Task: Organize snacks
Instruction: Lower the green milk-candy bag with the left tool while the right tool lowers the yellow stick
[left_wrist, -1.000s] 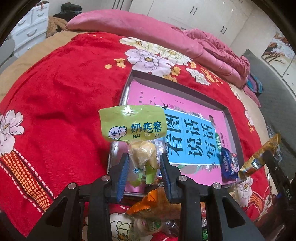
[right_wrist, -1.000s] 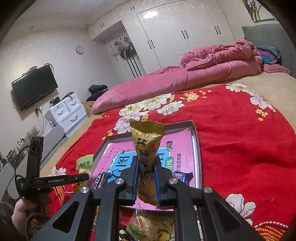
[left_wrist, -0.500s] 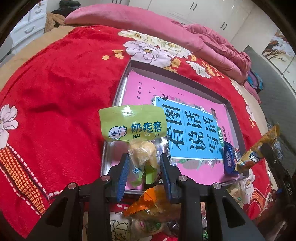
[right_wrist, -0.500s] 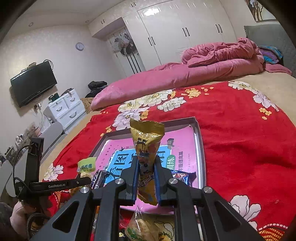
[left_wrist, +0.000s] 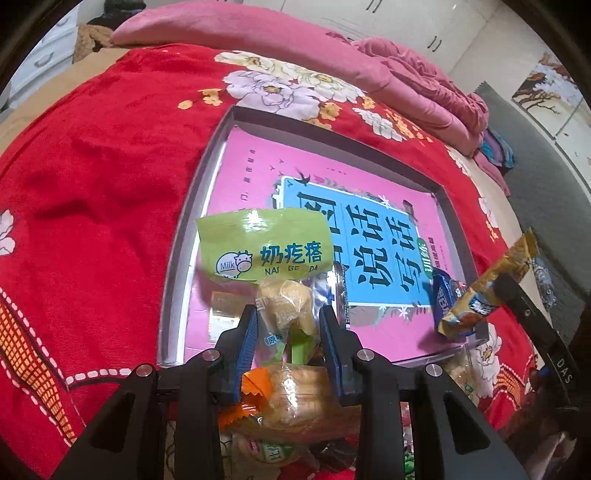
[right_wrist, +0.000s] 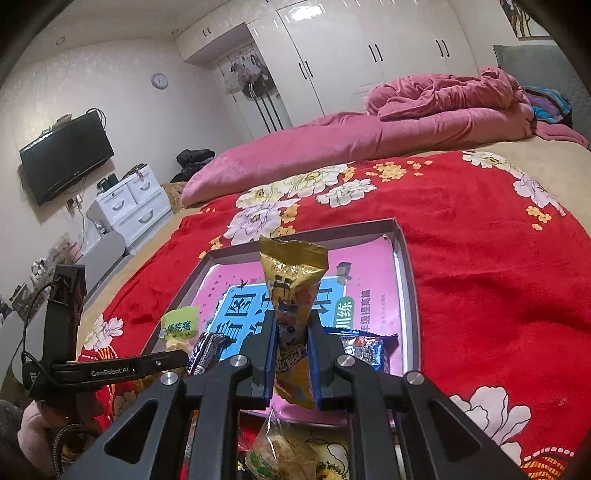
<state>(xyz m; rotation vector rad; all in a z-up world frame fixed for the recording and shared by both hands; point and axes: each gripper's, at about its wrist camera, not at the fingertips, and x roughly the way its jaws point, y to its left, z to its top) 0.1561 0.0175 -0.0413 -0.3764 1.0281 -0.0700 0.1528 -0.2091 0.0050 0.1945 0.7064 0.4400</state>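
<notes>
My left gripper (left_wrist: 288, 325) is shut on a green-topped milk snack bag (left_wrist: 264, 245) and holds it upright above the near left corner of the metal tray (left_wrist: 184, 236). The tray holds a pink and blue book (left_wrist: 332, 206). My right gripper (right_wrist: 291, 339) is shut on a gold snack packet (right_wrist: 291, 273), upright over the tray's near edge (right_wrist: 408, 295). The gold packet also shows in the left wrist view (left_wrist: 491, 284). A blue snack packet (right_wrist: 364, 349) lies in the tray's near right corner. A dark packet (right_wrist: 205, 349) lies at the near left.
Several loose snack bags (left_wrist: 295, 402) lie on the red flowered blanket (left_wrist: 92, 184) just in front of the tray. A pink quilt (right_wrist: 406, 125) is heaped at the far side of the bed. White drawers (right_wrist: 129, 203) and a TV stand at the left.
Both grippers keep their hold on their packets. The left gripper with the green bag has moved a little forward over the tray's near left corner. The right gripper has barely shifted.
</notes>
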